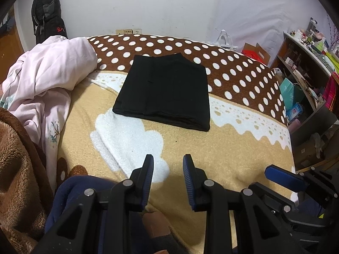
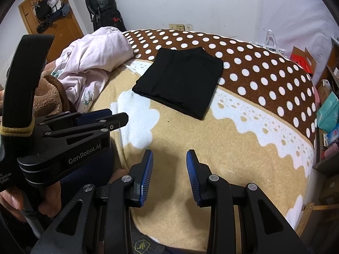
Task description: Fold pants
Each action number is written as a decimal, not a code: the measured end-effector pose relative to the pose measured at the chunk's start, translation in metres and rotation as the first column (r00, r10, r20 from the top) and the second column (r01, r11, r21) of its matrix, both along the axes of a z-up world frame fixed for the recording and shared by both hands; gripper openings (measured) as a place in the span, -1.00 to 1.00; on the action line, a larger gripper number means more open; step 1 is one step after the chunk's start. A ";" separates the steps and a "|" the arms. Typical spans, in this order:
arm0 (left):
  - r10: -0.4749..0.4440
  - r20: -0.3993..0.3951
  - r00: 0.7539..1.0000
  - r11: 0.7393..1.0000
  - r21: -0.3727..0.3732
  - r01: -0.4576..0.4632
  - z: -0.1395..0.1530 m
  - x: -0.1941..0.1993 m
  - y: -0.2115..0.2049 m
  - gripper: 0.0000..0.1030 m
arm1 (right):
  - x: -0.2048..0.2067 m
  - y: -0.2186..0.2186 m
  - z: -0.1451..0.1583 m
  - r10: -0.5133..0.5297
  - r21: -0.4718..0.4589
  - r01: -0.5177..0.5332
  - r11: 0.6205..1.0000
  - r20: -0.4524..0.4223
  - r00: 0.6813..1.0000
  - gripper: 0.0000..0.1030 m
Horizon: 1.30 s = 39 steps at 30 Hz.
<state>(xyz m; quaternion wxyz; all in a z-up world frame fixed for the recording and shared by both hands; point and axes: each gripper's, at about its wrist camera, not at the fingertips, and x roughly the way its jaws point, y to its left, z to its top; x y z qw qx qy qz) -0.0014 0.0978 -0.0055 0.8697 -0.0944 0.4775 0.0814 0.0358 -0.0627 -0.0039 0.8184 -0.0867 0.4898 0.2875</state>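
The black pants (image 1: 164, 91) lie folded in a neat rectangle at frame centre on the blanket (image 1: 211, 148), so both the left gripper (image 1: 168, 165) and right gripper (image 2: 169, 160), spread and empty, should probably stay clear.
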 end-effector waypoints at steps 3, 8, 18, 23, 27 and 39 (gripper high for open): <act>-0.001 0.004 1.000 1.000 0.008 0.001 0.002 0.000 -0.001 -0.40 | 0.000 0.001 0.001 0.001 0.000 -0.001 1.000 0.003 1.000 -0.35; -0.004 0.005 1.000 1.000 0.009 0.004 0.003 0.001 -0.001 -0.40 | 0.000 0.002 0.001 0.005 -0.001 -0.005 1.000 0.005 1.000 -0.35; -0.010 -0.003 1.000 0.999 0.036 0.010 0.003 0.001 -0.007 -0.40 | 0.000 0.003 0.001 0.007 -0.002 -0.007 1.000 0.003 1.000 -0.35; -0.008 -0.006 1.000 0.999 0.036 0.009 0.002 0.002 -0.007 -0.40 | 0.000 0.002 0.000 0.007 -0.003 -0.007 1.000 -0.001 1.000 -0.35; -0.007 -0.006 1.000 0.999 0.042 0.007 0.002 0.001 -0.008 -0.40 | 0.000 0.002 0.000 0.009 -0.003 -0.009 1.000 0.000 1.000 -0.35; -0.001 -0.003 1.000 0.999 0.045 0.001 0.003 0.001 -0.009 -0.40 | 0.000 0.002 -0.001 0.007 -0.003 -0.007 1.000 -0.002 1.000 -0.35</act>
